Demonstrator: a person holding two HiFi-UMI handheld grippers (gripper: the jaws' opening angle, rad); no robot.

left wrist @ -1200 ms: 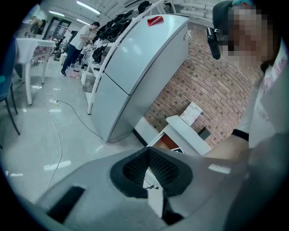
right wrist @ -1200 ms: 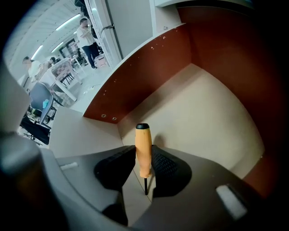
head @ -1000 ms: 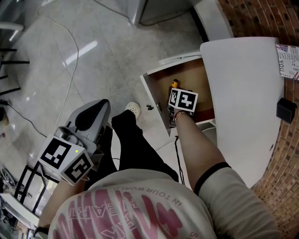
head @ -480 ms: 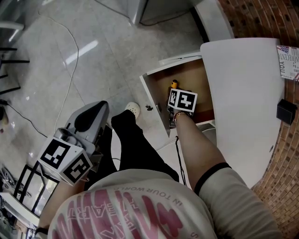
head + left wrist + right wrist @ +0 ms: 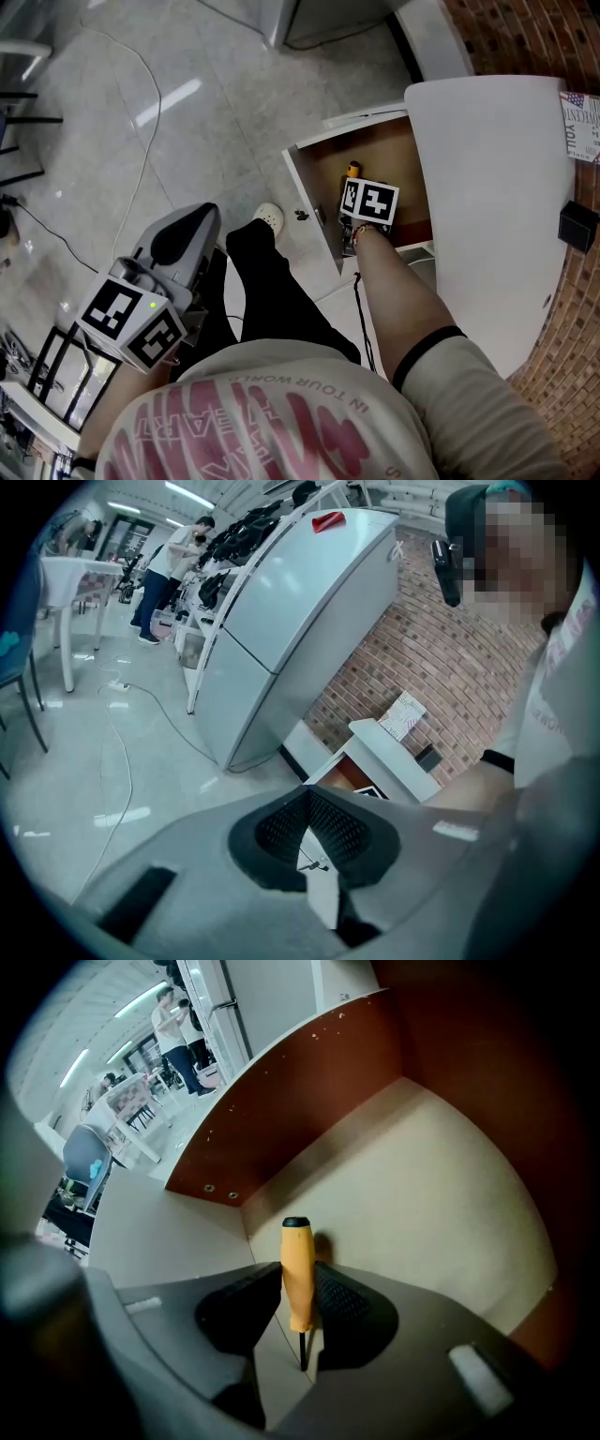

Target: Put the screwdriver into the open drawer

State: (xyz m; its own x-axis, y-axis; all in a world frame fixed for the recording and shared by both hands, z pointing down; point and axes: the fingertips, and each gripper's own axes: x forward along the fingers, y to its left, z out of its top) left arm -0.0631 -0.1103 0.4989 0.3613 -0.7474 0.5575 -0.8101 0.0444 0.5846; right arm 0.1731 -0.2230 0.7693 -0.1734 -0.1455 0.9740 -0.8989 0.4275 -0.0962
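The screwdriver (image 5: pixel 296 1274) has a yellow handle with a black end cap and a thin dark shaft. My right gripper (image 5: pixel 298 1288) is shut on its handle, both pads pressing its sides. The gripper points steeply down inside the open drawer (image 5: pixel 422 1204), with the handle end close above the beige drawer floor. In the head view the screwdriver's yellow handle (image 5: pixel 352 170) shows just beyond the right gripper (image 5: pixel 359 189), inside the drawer (image 5: pixel 319 167). My left gripper (image 5: pixel 192 225) hangs off to the left over the floor, away from the drawer. Its pads (image 5: pixel 306 799) meet at the tips with nothing between them.
A white tabletop (image 5: pixel 487 187) overhangs the drawer's right side, with a small black box (image 5: pixel 577 225) on it. The person's leg and shoe (image 5: pixel 269 218) stand just left of the drawer front. A cable (image 5: pixel 141 141) runs over the tiled floor. A grey fridge (image 5: pixel 281 621) stands behind.
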